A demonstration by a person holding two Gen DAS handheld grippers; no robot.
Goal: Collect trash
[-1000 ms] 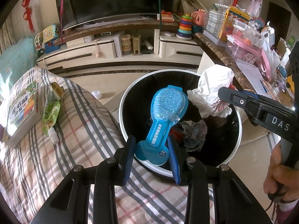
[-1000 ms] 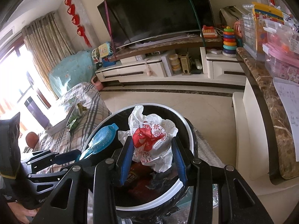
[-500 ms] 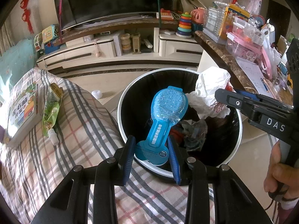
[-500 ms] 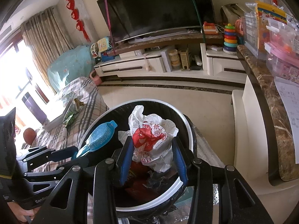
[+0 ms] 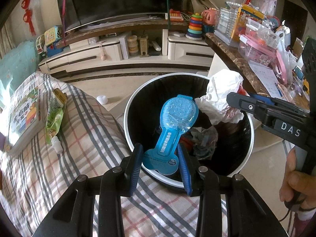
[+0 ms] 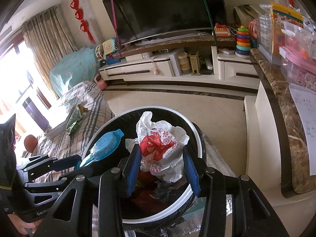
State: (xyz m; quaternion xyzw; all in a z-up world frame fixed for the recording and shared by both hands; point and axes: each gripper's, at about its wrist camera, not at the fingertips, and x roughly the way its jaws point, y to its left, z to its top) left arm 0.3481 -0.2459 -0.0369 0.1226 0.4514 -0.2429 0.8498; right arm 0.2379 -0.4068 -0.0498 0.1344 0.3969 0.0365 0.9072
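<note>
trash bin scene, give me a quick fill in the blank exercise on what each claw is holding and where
1. The left claw grips a ____ plastic package by its narrow end.
2. The right claw holds a crumpled white bag with ____ print.
3. Both items hang above the open mouth of the round ____.
4. A green snack packet lies on the ____ cloth beside the bin.

Missing words: blue; red; trash bin; plaid
</note>
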